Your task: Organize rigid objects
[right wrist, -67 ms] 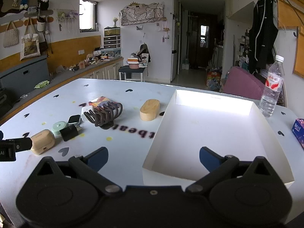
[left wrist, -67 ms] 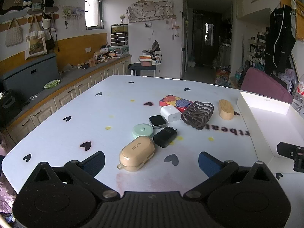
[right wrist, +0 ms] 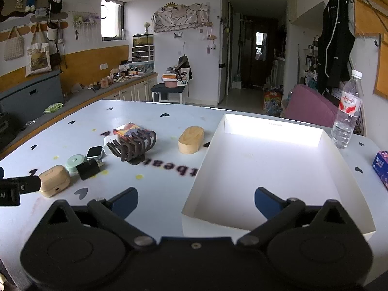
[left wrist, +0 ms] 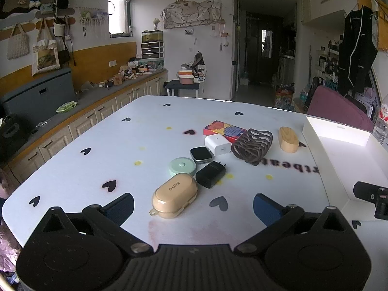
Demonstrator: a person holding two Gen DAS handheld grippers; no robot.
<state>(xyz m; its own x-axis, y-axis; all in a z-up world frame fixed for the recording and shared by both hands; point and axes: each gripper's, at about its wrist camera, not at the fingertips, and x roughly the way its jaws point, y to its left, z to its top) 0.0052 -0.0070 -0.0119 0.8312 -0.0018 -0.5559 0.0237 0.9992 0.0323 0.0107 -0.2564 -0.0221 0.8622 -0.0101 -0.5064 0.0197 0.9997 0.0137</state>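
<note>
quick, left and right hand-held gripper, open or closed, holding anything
Left hand-held gripper: open, holding nothing, the beige earbud case between its fingers.
Right hand-held gripper: open, holding nothing.

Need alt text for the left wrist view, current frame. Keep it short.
The open left gripper hovers low over a white table, empty, aimed at a beige earbud case. Behind the case lie a mint round case, black charger, smartwatch, white charger, brown hair claw and wooden block; a white tray sits at right.
</note>
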